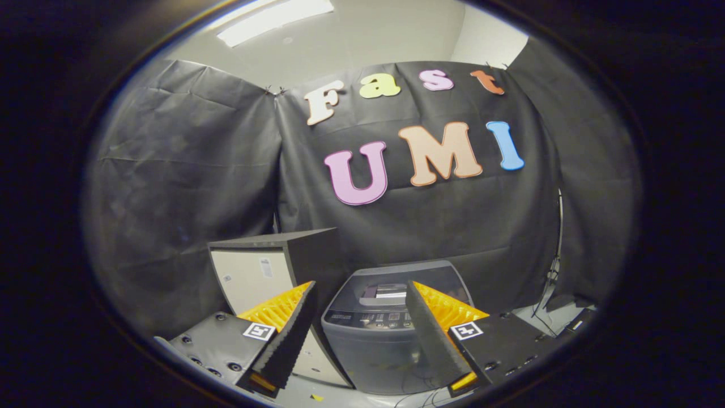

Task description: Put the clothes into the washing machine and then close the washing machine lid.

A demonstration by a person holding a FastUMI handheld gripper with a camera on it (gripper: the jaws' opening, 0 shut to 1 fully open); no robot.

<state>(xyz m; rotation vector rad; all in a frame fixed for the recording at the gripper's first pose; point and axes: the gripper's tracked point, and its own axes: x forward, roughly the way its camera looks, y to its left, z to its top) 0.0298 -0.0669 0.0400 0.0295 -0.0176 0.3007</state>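
Note:
A small grey top-loading washing machine (371,340) stands on the floor, beyond my fingers and framed in the gap between them. Its lid (422,277) lies down flat over the tub. Through the lid's dark window a pale and purplish patch (388,291) shows; I cannot tell what it is. A control panel (368,318) runs along the machine's near edge. My gripper (360,285) is open and held well back from the machine. Nothing sits between the left finger (289,334) and the right finger (433,334).
A beige cabinet (255,275) with a dark top stands just left of the washing machine, partly behind my left finger. Cables (546,294) hang and trail on the floor at the right, near the booth's black cloth wall (187,170).

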